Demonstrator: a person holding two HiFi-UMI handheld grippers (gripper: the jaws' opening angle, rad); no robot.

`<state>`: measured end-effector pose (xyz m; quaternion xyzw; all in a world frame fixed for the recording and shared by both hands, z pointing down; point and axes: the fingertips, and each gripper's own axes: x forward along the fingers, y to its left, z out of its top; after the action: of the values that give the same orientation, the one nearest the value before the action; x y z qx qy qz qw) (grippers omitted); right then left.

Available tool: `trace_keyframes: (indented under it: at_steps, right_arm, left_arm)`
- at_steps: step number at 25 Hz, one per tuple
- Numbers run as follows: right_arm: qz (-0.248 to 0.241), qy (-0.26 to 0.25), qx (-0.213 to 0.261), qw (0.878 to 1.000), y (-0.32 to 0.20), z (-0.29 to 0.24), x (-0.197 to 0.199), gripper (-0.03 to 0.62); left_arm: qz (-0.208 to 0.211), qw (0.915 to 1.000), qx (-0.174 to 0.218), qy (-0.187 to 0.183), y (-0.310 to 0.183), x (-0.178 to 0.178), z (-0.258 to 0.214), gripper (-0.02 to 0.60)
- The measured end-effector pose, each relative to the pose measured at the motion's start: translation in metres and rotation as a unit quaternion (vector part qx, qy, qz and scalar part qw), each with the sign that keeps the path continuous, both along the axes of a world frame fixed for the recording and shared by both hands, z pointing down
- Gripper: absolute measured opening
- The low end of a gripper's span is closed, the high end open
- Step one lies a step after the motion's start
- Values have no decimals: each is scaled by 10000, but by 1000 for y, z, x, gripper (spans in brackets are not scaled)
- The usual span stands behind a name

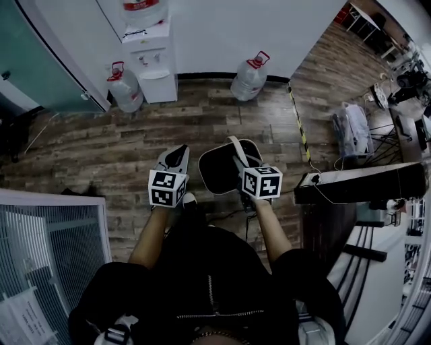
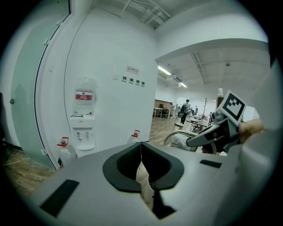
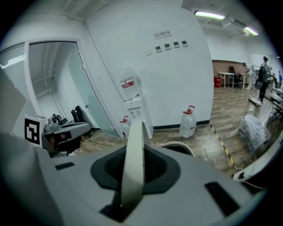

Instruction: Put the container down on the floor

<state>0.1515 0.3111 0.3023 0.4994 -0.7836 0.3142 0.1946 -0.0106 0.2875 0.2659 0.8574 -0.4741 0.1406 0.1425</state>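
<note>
Head view: right gripper (image 1: 239, 162) clamps container (image 1: 215, 175) handle (image 1: 234, 143) above open floor (image 1: 101, 145); left gripper (image 1: 176, 157) closed.

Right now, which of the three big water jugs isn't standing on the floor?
The red-labelled jug sits on top of the white water dispenser; the left jug and the right jug stand on the floor beside it.

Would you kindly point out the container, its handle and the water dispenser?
container (image 1: 219, 172), head view, dark inside.
handle (image 3: 132, 163), right gripper view, strip between jaws.
water dispenser (image 1: 153, 67), head view, white front.
</note>
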Motion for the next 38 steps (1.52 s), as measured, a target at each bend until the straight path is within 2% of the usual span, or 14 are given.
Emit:
trace_keyframes:
  at_steps: [15,29,38]
  right_arm:
    - [313,-22,48,9995,-63,-9,-39,74]
    - [-47,37,-108,9999,-75,-8,-74,74]
    - [-199,-120,-202,9995,-98,0,-81,74]
  left_arm:
    - [318,9995,11,73,-74,-41,0,15]
    - [-72,9998,-135,162,-75,-81,12,15]
    - [-263,9993,-260,72,-89,-86,25,15]
